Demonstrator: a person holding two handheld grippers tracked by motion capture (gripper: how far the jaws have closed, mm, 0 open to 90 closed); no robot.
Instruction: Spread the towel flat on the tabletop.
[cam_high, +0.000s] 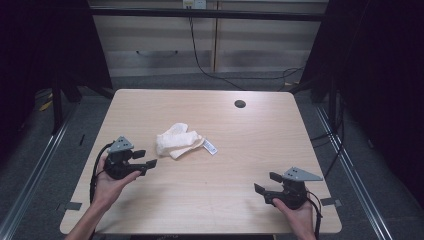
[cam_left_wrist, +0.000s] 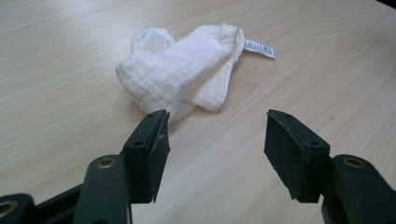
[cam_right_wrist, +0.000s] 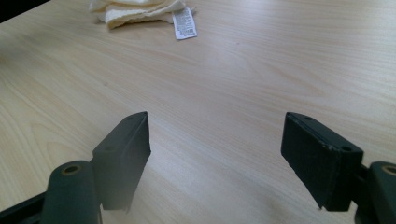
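Observation:
A crumpled white cloth (cam_high: 179, 141) with a small printed label (cam_high: 210, 147) lies near the middle of the wooden table (cam_high: 240, 150). My left gripper (cam_high: 144, 159) is held just left of the cloth, pointing at it, its jaws open with nothing between them. In the left gripper view the cloth (cam_left_wrist: 182, 70) sits just beyond the two black pads (cam_left_wrist: 152, 149), and the label (cam_left_wrist: 258, 48) pokes out at its far side. My right gripper (cam_high: 267, 183) rests near the table's front right corner, jaws wide open and empty. The right gripper view has the cloth (cam_right_wrist: 135, 11) and its label (cam_right_wrist: 184, 23) far off.
A round cable hole (cam_high: 240, 104) sits near the table's back edge. Beyond the table are pale cabinet fronts (cam_high: 165, 45) and a black cable on the floor. Dark frame posts stand at either side.

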